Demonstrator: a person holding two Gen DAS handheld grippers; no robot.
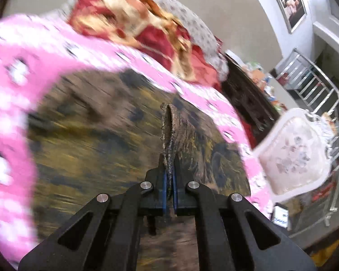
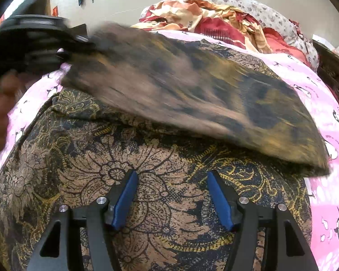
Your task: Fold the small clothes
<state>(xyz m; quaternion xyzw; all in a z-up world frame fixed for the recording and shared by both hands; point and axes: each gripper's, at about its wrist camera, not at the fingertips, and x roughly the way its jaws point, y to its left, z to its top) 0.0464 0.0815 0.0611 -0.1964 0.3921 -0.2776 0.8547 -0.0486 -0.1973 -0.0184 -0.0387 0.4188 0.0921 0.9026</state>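
Note:
A brown garment with a black and yellow floral print [image 2: 147,169] lies spread on a pink sheet. My left gripper [image 1: 169,158] is shut on a folded edge of this garment [image 1: 169,131], which sticks up between the blue pads. In the right wrist view the left gripper [image 2: 85,40] is at the upper left, holding a blurred flap of the garment [image 2: 192,90] lifted above the flat part. My right gripper [image 2: 171,172] is open just above the flat cloth, with nothing between its blue fingers [image 2: 126,194].
The pink penguin-print sheet [image 2: 327,203] covers the bed. A red and cream blanket [image 2: 214,15] and a dotted pillow [image 2: 271,11] are piled at the far end. A white cushioned chair [image 1: 293,151] and a metal rack [image 1: 316,85] stand beside the bed. A hand [image 2: 0,103] grips the left tool.

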